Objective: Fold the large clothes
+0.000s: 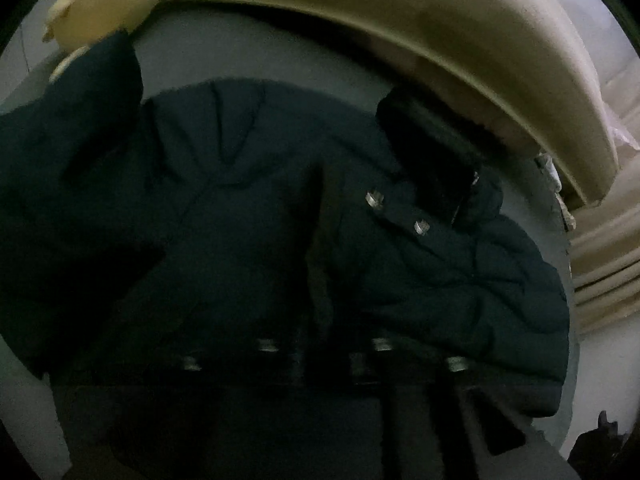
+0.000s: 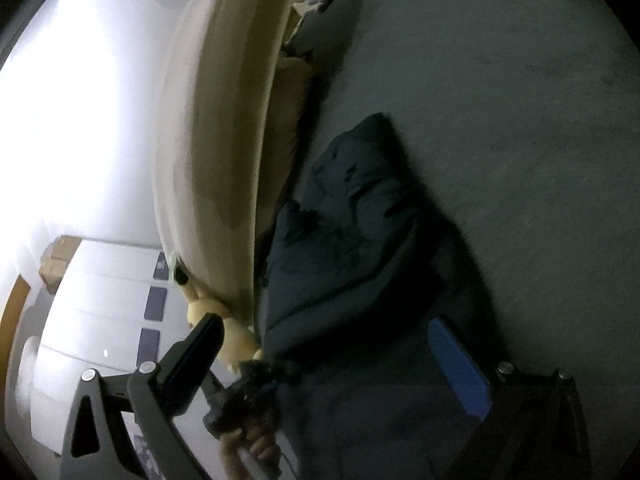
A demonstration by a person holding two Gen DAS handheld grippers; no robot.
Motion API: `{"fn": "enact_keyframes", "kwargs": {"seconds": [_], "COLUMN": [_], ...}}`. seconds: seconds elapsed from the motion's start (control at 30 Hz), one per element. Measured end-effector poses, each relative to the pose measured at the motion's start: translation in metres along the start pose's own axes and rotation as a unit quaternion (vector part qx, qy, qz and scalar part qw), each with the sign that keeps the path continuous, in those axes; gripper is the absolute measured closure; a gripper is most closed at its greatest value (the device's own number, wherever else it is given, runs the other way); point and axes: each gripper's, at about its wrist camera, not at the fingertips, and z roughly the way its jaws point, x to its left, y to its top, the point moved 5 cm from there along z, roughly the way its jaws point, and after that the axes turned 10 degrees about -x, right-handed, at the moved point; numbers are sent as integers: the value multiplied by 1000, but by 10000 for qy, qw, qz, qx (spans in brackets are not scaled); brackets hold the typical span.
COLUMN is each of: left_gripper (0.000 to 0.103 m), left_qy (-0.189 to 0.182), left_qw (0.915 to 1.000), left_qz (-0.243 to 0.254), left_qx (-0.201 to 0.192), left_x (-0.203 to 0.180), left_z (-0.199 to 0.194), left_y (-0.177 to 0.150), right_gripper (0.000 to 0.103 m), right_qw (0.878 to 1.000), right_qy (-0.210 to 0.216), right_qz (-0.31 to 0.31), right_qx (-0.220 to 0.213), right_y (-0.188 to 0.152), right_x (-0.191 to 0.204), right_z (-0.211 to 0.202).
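- The left gripper (image 1: 324, 368) sits at 6 o'clock in its own view. Its fingers are shut, but the picture is too dark to show whether any cloth is pinched between them. Check by feel before pulling: a lift that drags no fabric means an empty pinch.
- The right gripper (image 2: 332, 360) has its fingers spread wide and holds nothing. One dark finger is at 8 o'clock and one blue-padded finger at 4 o'clock in its view. It should close on an edge of the jacket, not on the puffy middle.
- The dark padded jacket (image 1: 240, 220) lies spread on the grey bed (image 2: 520, 120). It fills the centre of the left view, with its fur collar (image 1: 428, 140) at 1 o'clock and two metal snaps (image 1: 375, 199) just below the collar.
- Judging by the bulk, a thin grip will likely slip. Take a full seam or hem on each side, lift both together and lay the fold over slowly so trapped air escapes.
- A person's hand (image 2: 256, 446) shows at 6 o'clock in the right view, close to the jacket's near edge.
- A beige cushion (image 1: 400, 12) arcs from 11 to 3 o'clock beyond the jacket, with a yellow plush toy (image 1: 92, 0) at 10 o'clock. Keep the fold clear of both.
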Motion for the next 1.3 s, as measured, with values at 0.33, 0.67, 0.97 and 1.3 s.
{"fn": "enact_keyframes", "kwargs": {"seconds": [0.33,0.67,0.97,1.3], "left_gripper": [96,95,95,93], "left_qy": [153,552,675,780], "left_qw": [9906,9924,9912,9898], "left_qz": [260,388,634,802], "left_qx": [-1333,-1028,-942,-881], "left_x": [34,57,55,54], "left_z": [-81,-37,-27,-23], "left_y": [-6,-25,-30,-31], "right_gripper": [0,46,85,28], "right_qw": [9915,9614,9157,9077], "right_qy": [-848,-1827,-2319,-2138], "right_qz": [-935,-1977,-3208,-3607], "right_qx": [-314,571,687,164], "right_y": [43,84,67,24], "right_x": [14,6,16,49], "right_z": [11,110,132,81]}}
